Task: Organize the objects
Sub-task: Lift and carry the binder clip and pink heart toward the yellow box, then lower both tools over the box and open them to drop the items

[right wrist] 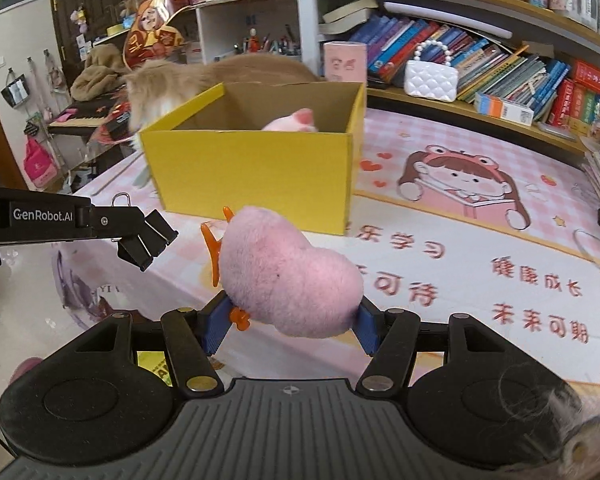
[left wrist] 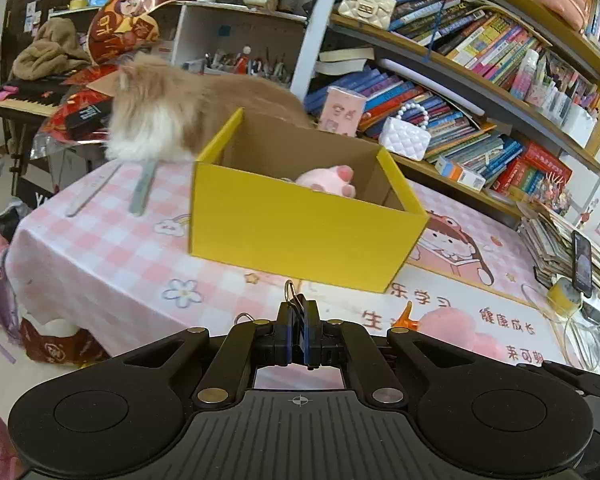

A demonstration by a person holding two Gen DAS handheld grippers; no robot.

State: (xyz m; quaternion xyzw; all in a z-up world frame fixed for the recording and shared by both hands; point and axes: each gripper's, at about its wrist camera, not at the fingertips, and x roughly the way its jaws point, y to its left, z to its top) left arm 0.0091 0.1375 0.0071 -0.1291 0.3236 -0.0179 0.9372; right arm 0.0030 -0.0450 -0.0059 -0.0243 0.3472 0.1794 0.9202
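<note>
Pink plush clip (right wrist: 290, 276) pinched by right gripper (right wrist: 290, 326) | left gripper (left wrist: 299, 330) clamps binder clips (right wrist: 146, 242) | yellow box (left wrist: 300, 236) ahead

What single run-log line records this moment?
left claw: shut on binder clips | right claw: shut on pink plush clip | yellow box: ahead, pink paw toy inside

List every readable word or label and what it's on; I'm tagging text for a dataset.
"GenRobot.AI": side of the left gripper.
"未来可期": red print on the table mat.
"健康成长": same mat.
Book spines: too small and blurred to read.
</note>
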